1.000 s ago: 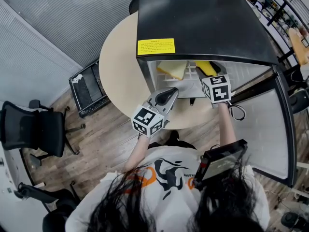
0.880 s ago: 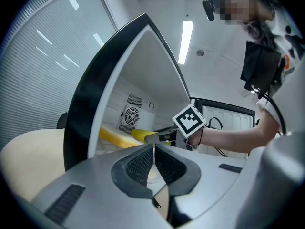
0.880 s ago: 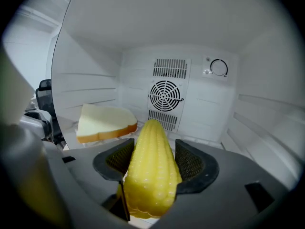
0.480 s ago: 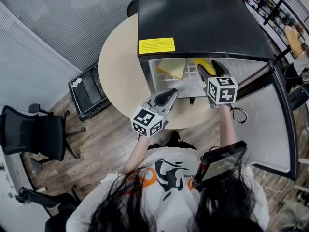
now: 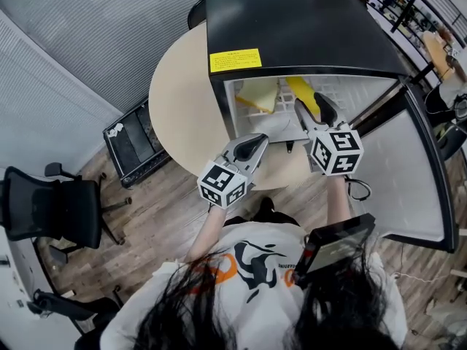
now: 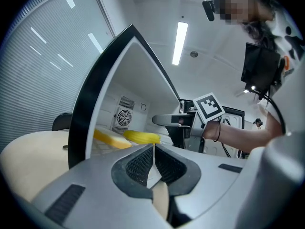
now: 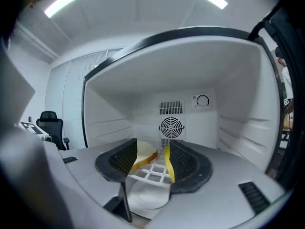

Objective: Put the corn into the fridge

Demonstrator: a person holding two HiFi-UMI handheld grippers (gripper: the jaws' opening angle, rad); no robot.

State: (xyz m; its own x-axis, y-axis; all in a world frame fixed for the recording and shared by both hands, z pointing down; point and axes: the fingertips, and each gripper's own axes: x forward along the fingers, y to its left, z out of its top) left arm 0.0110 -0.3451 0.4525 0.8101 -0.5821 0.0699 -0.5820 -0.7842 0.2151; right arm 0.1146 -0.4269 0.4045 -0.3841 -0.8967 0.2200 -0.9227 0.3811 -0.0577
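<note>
The black mini fridge (image 5: 299, 28) stands on the round table with its door (image 5: 408, 173) swung open to the right. The yellow corn (image 5: 303, 91) lies on the white wire shelf (image 7: 152, 174) inside, next to a pale yellow wedge (image 5: 259, 95). My right gripper (image 5: 312, 106) hovers at the fridge mouth, aimed inward. Its jaws are closing and hold nothing; the corn (image 7: 167, 163) and wedge (image 7: 143, 159) show beyond them. My left gripper (image 5: 257, 143) is shut and empty at the fridge's lower front edge. From the left gripper (image 6: 153, 149) I see the corn (image 6: 141, 137) on the shelf.
The beige round table (image 5: 179, 100) carries the fridge. A black office chair (image 5: 51, 210) and a dark crate (image 5: 135, 141) stand on the wood floor at the left. A fan grille (image 7: 171, 127) sits on the fridge's back wall.
My right gripper has drawn back out of the fridge and risen, so its fingers now show at the opening. The corn stays on the shelf. The left gripper has barely shifted.
</note>
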